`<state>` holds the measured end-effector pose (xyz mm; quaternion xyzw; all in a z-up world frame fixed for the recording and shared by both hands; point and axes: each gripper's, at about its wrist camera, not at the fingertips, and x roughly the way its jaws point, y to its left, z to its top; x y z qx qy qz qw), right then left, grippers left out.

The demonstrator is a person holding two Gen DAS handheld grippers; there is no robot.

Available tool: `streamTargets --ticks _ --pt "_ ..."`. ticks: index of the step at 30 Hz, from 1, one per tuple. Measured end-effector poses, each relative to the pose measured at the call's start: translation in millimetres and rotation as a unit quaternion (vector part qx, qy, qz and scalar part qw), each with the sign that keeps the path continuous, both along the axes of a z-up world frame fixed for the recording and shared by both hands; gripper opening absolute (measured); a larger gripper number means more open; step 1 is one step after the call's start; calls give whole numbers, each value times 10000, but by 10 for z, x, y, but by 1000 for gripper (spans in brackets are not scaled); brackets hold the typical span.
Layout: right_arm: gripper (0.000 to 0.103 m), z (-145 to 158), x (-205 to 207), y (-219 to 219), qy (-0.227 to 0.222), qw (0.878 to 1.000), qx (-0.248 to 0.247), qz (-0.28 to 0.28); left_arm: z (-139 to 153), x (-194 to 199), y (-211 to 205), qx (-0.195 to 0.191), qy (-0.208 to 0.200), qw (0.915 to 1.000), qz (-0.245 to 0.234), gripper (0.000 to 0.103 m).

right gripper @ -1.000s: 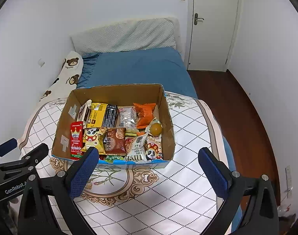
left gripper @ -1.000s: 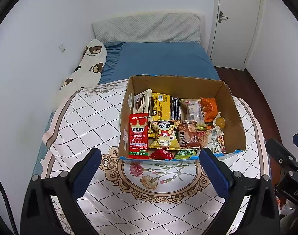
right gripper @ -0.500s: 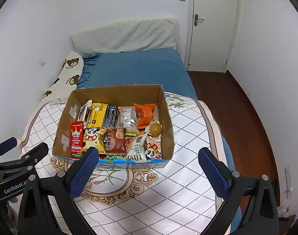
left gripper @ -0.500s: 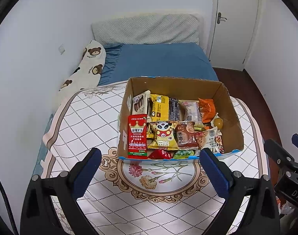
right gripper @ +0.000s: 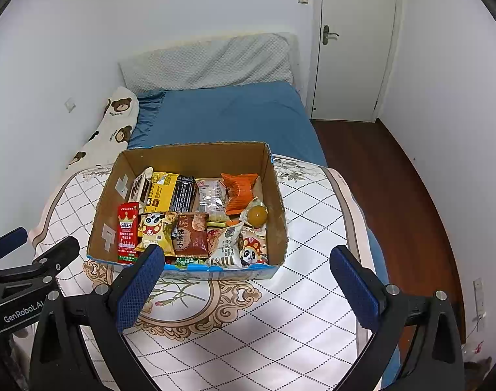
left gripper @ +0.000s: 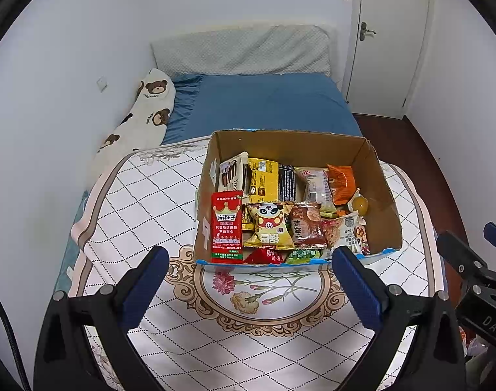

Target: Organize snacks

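Item: cardboard box [left gripper: 383, 195], on the tabletop [left gripper: 143, 202], packed with snacks: red crown packet [left gripper: 226, 226] upright against its left wall, panda bag [left gripper: 269, 224] beside it, orange pouch [right gripper: 239, 192] toward its far right. Left tool [left gripper: 248, 288] and right tool [right gripper: 246, 285]: jaws apart, empty, short of the box's near wall. Risk: packets overlap tightly; lifting one may likely drag its neighbours out.

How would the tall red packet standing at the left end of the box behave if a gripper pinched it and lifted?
The red packet stands flat and upright against the box wall, so it is probably fairly stiff and light. Its glossy face may slip between the pads. Pulled out, the neighbouring panda bag would likely slump into the gap.
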<state>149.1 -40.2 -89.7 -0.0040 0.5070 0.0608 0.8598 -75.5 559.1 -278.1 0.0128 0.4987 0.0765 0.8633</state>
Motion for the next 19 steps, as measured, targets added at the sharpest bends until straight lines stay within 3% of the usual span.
streamTargets --ticks 19 --pt "103 23 -13 -30 -9 10000 -1 -16 18 -8 -17 -56 -26 10000 -16 102"
